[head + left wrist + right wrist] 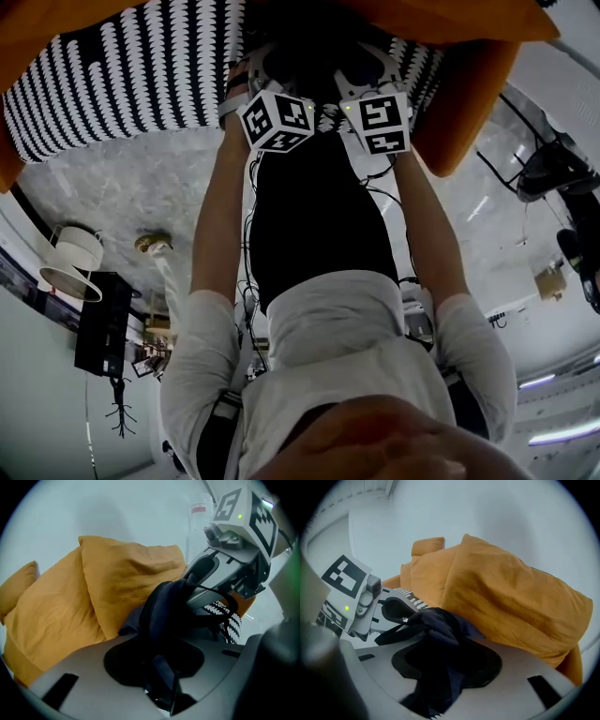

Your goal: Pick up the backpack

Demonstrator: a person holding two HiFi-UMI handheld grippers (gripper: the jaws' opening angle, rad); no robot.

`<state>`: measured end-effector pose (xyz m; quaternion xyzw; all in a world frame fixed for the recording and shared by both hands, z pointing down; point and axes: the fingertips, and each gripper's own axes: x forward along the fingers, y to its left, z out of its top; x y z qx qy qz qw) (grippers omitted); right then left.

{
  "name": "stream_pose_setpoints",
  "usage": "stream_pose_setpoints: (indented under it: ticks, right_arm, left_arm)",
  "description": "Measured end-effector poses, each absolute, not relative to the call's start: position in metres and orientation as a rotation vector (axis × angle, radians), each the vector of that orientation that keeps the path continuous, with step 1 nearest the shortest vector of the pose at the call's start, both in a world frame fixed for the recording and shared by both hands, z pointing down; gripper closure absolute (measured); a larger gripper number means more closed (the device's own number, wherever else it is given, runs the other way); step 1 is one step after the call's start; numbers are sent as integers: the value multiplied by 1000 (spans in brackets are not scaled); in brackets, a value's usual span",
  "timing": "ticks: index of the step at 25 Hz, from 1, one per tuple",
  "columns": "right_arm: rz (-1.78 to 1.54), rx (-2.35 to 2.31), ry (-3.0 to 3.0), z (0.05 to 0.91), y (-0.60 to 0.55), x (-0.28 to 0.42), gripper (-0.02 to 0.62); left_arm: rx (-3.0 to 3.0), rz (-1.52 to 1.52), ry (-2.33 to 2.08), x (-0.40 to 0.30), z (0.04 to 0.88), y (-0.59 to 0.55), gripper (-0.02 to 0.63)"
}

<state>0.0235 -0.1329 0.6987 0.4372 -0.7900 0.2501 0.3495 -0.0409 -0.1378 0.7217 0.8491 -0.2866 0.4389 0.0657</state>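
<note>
Left gripper (161, 684): jaws narrow, pinched on a dark backpack strap (157, 606) that loops up out of the gap. Right gripper (440, 686): jaws wider, with a bunched fold of the dark navy backpack (433, 623) filling the space between them; can't tell whether the pads press on it. The two grippers sit close side by side, both angled down at the same bag. Each shows in the other's view, and the strap runs across from one toward the other. In the head view their marker cubes, left (278, 120) and right (380, 120), are just apart, with the backpack a dark mass right beyond and between them. The backpack lies on a black-and-white patterned cover (141, 75), up against the orange cushions (126, 573). It looks slumped and crumpled. It is the only container here, and no opening shows, so its contents are hidden. A second big orange cushion (511, 592) leans behind the bag on the right gripper's side, with a smaller one further back. More orange upholstery shows beside the cover in the head view. The person's bare forearms (220, 206) reach forward to the grippers, white sleeves and white shirt (347, 328) below them. Pale marbled floor (122, 187) lies under the seat edge. A white round stand (70, 262) and a black box-like unit (103, 323) sit off to the left, well apart from the bag.
</note>
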Motion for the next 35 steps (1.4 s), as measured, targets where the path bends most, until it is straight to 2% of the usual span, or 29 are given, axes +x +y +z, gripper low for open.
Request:
stream_pose_setpoints:
  ticks: [22,35]
  right_arm:
    - [587,1066,-2102,706,-65,-4,453]
    - [624,1056,-2197,640,-15,-39,511]
  left_arm:
    - [2505,1230,-866,-70,746,-62,496]
    - [2351,1106,-886,-102,681,-11,509]
